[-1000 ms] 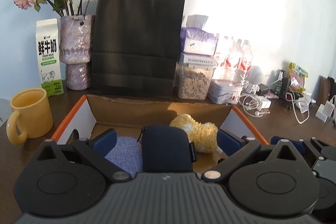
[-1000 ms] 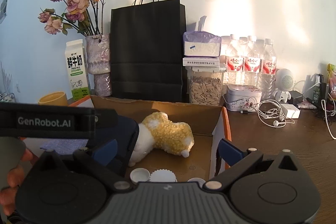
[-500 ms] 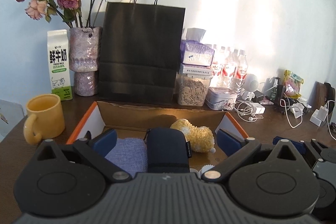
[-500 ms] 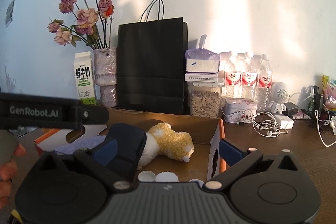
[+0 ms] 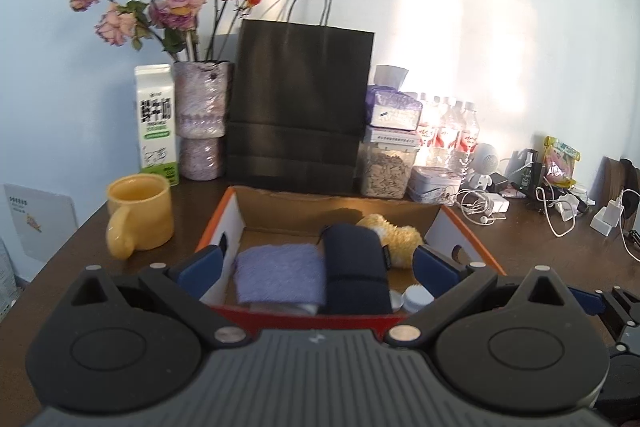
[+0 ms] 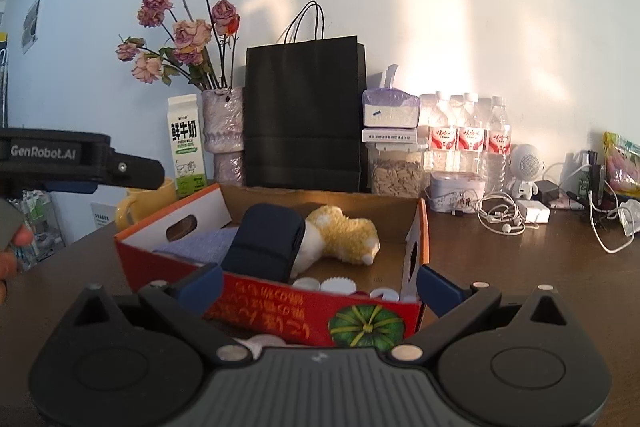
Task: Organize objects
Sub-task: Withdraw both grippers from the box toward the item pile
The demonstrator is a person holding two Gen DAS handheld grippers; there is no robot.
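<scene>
An open cardboard box (image 5: 340,197) (image 6: 256,297) with orange rims stands on the dark table. In it lie a lilac cloth (image 5: 278,277) (image 6: 196,245), a navy pouch (image 5: 354,267) (image 6: 266,241), a yellow plush toy (image 5: 394,237) (image 6: 346,233) and white bottle caps (image 5: 416,297) (image 6: 322,285). My left gripper (image 5: 316,269) is open and empty, held in front of and above the box's near wall. My right gripper (image 6: 318,285) is open and empty, in front of the box's near wall. The left gripper's body (image 6: 60,159) shows at the left of the right wrist view.
Behind the box stand a black paper bag (image 5: 298,111), a vase of dried roses (image 5: 202,115), a milk carton (image 5: 156,123), a seed jar under tissues (image 5: 386,169), water bottles (image 6: 466,141) and a tin (image 5: 434,185). A yellow mug (image 5: 140,213) sits left; cables and chargers (image 5: 560,207) lie right.
Both grippers have drawn back and up from the box, so its near wall now shows. The objects in the box have not moved.
</scene>
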